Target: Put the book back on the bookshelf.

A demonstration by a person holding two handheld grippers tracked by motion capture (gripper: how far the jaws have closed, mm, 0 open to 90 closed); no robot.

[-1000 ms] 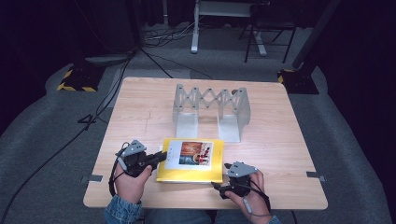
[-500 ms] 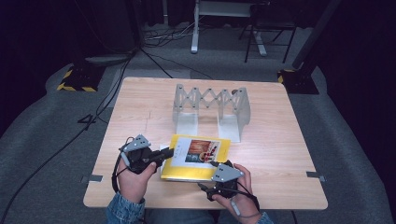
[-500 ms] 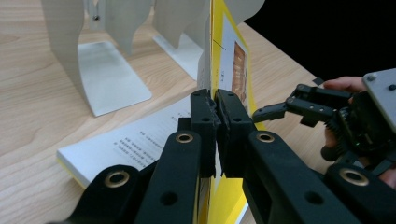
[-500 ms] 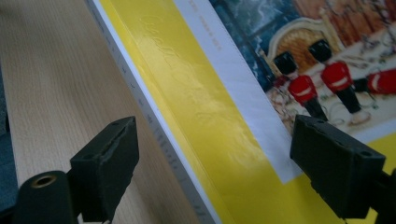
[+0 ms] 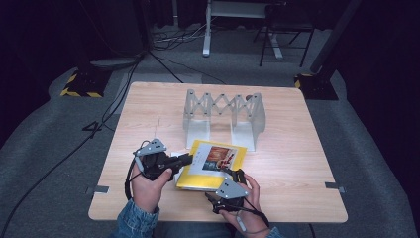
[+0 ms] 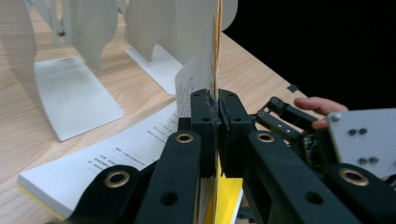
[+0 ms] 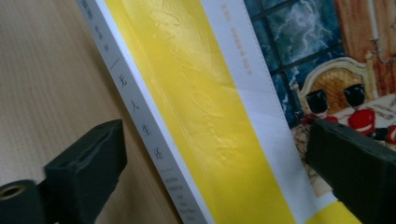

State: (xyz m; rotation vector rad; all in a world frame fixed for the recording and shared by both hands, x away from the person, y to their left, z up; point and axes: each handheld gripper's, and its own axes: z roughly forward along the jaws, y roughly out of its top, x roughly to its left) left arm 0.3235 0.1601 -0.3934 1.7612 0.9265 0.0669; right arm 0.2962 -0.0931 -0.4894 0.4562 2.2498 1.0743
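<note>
Yellow book (image 5: 210, 166) lies on tabletop (image 5: 297, 163) before white bookend rack (image 5: 224, 113). Left gripper (image 5: 184, 159) clamps cover edge, lifting it open. Right gripper (image 5: 233, 177), jaws just widened, straddles spine unpinched, readying grasp.

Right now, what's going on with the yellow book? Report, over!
Left gripper jaws shut on the yellow book cover, lifting it. Right gripper jaws just opened, astride its spine, not pressing. Grey accordion book rack stands just behind.
</note>
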